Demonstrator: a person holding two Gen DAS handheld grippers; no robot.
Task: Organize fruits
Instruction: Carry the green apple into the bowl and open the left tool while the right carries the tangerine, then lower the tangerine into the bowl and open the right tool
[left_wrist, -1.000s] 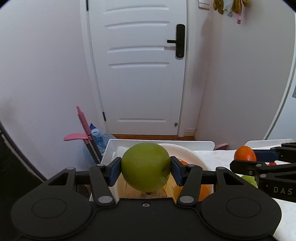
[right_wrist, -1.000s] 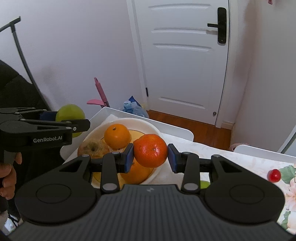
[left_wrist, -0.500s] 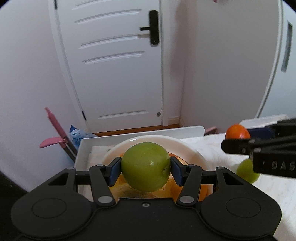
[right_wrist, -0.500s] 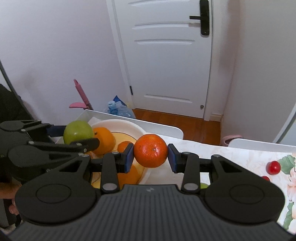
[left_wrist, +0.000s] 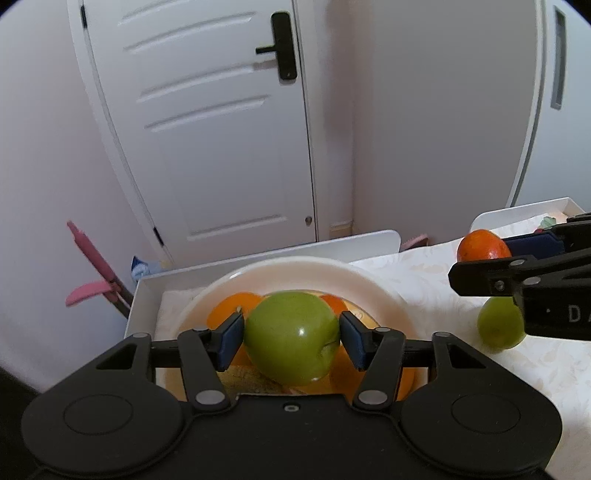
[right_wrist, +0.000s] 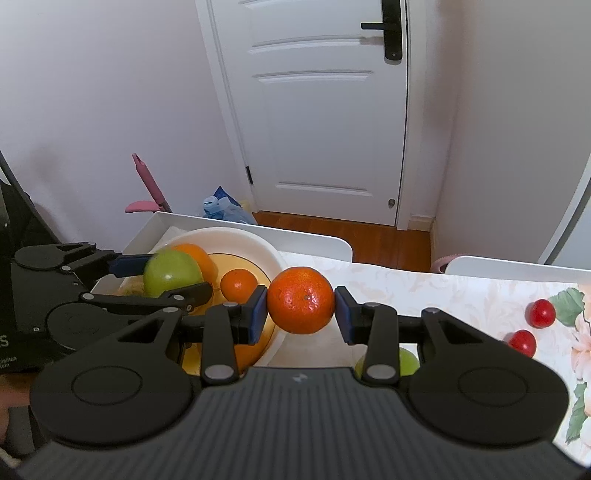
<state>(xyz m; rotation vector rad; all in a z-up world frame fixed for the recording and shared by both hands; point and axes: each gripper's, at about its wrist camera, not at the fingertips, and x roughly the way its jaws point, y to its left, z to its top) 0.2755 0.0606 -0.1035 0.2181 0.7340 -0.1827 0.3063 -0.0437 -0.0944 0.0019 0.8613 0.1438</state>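
Observation:
My left gripper (left_wrist: 292, 332) hangs over the white bowl (left_wrist: 295, 266), and its jaws are opening. A green apple (left_wrist: 291, 336) sits between the blue pads with a thin gap on each side, low among the oranges (right_wrist: 238, 284) in the bowl. Just right of the bowl's rim, above the table, my right gripper (right_wrist: 300, 306) is shut on a tangerine (right_wrist: 301, 299). In the right wrist view the left gripper (right_wrist: 166, 277) reaches in from the left with the apple (right_wrist: 166, 269) still between its fingers.
The bowl stands in a white tray (left_wrist: 147, 291) at the table's far left corner. A second green apple (left_wrist: 498, 328) lies on the floral tablecloth, and two cherry tomatoes (right_wrist: 541, 313) lie at the right. A white door and walls are behind.
The left gripper has come down over the bowl and its pads have parted from the green apple, which now sits lower. The right gripper still grips the tangerine, barely moved.

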